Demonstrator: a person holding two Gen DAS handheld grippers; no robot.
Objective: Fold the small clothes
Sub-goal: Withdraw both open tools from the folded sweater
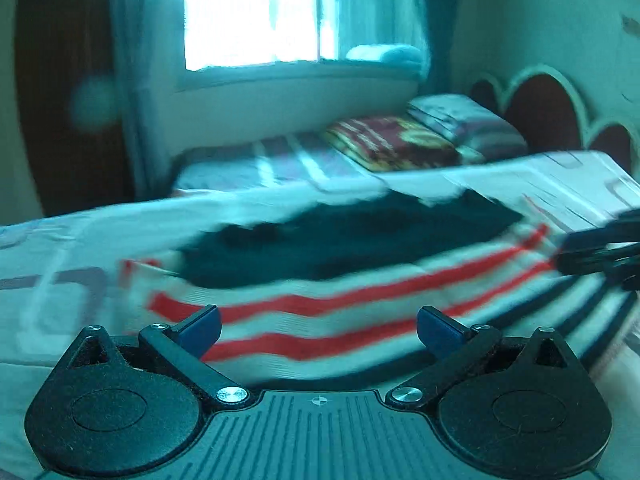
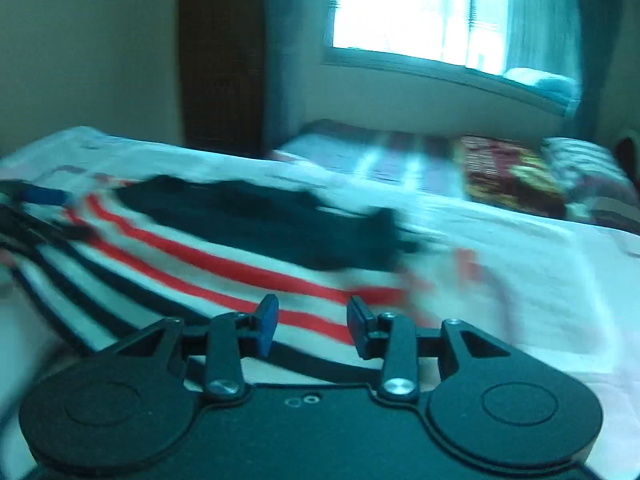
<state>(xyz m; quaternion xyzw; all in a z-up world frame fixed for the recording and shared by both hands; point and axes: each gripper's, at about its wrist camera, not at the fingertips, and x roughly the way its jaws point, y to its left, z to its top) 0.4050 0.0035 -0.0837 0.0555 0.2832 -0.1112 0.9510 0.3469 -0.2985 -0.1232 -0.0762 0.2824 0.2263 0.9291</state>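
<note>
A small striped garment (image 1: 360,304) lies spread on the bed (image 1: 60,248), close to its near edge, with a dark panel (image 1: 340,240) across its far half and red and white bands running along the half nearest the person. Toward one end the bands turn dark and seem to spill over the near edge, though the blur makes that hard to be sure of.

The left gripper (image 1: 318,330) hangs over the red bands with its blue pads (image 1: 200,330) wide apart and nothing between them. The right gripper (image 2: 312,326) sits over the same bands further along; its pads (image 2: 267,326) stand partly apart with a clear gap, and the cloth I see through that gap looks to be lying beneath, not pinched. Each gripper shows at the edge of the other's view, so they are near the two ends of the garment.

It looks like a light knit: soft, limp, with no stiffness to hold a shape. I'd expect it to sag and bunch wherever it is lifted by one point, and to drag the sheet if pushed, not raised. It is neither fragile nor slippery; the pads should bite on it easily.

The best hold, to my eye, is along the near hem, one gripper toward each corner, taking only a single layer so the fold carries over evenly onto the dark panel. Pinching mid-band would gather a ridge and leave the ends trailing.
</note>
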